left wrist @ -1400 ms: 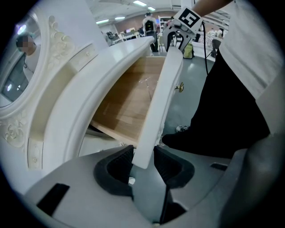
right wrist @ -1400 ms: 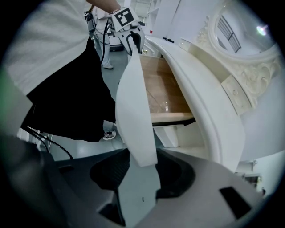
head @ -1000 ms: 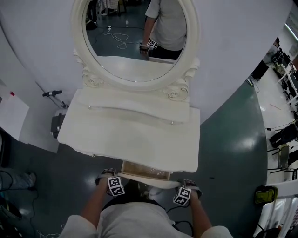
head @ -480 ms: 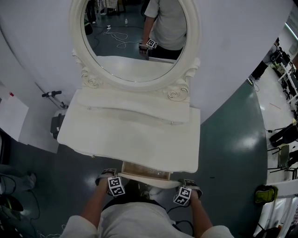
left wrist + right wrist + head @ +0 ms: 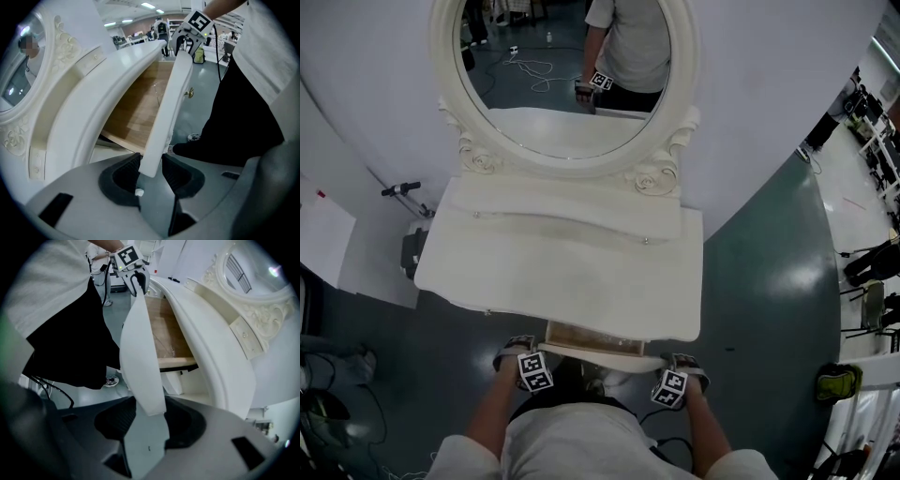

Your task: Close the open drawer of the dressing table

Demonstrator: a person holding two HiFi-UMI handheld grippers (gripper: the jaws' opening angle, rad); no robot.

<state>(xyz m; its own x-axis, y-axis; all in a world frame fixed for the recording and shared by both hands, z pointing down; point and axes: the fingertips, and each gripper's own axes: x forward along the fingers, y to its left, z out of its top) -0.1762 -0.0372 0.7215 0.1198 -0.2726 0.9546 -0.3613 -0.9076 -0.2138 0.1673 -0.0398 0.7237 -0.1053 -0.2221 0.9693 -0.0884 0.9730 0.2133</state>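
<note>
Drawer (image 5: pixel 592 339): open, sticking out from under the near edge of the desk (image 5: pixel 562 281), bare wooden bottom showing.
Left gripper (image 5: pixel 151 172): jaws pinching the left end of the drawer's front (image 5: pixel 174 93), one pad on each face.
Right gripper (image 5: pixel 146 420): jaws pinching the right end of that front the same way.
Done: grip taken at both ends, apparently.
Remaining: all of the closing; front well apart from the desk's frame, not yet pushed in.
Next, by judgement: level, even push toward the mirror (image 5: pixel 534 122), both ends together to avoid jamming.
</note>
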